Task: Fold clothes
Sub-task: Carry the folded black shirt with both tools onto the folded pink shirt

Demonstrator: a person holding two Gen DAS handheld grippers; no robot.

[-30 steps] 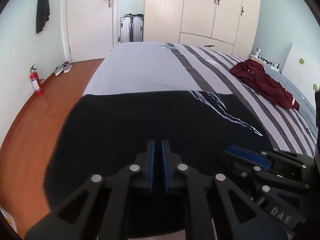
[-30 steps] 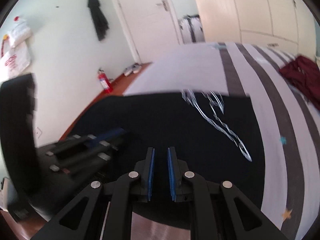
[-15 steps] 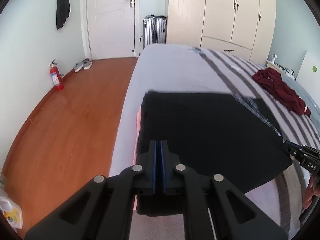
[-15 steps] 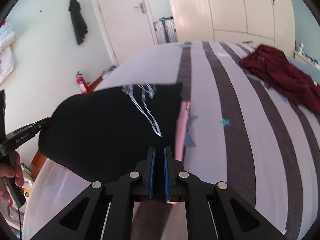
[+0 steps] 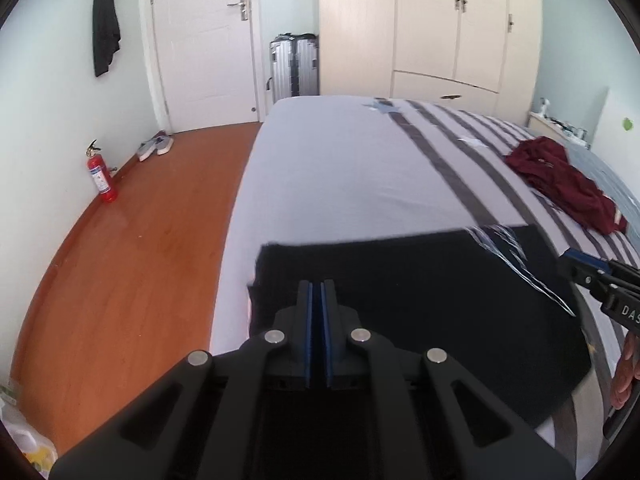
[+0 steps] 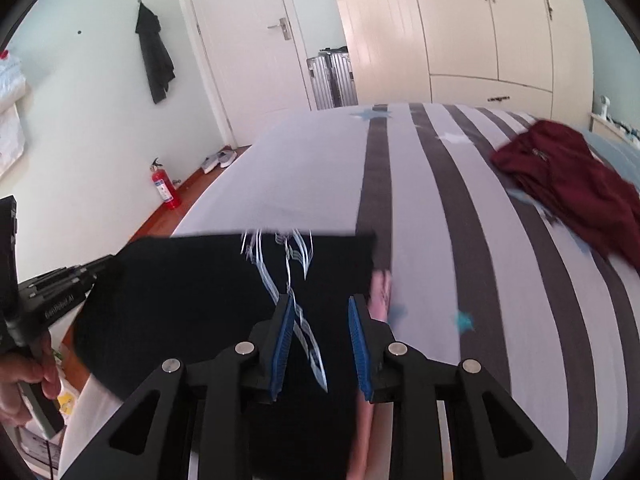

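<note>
Black cloth fills the lower middle of both frames: a folded black garment (image 5: 420, 300) with a white line print lies on the striped bedsheet (image 5: 340, 168), near the bed's left edge. At the bottom of the left wrist view, the left gripper (image 5: 317, 292) sits with its blue pads together over the garment's near left part; whether fabric is pinched between them cannot be told. In the right wrist view, the right gripper (image 6: 320, 312) is opening, its pads apart and clear of the cloth, the print showing between them. A pink garment (image 6: 380, 292) peeks out beneath the black one's right edge. A maroon garment (image 6: 572, 184) lies crumpled at right.
</note>
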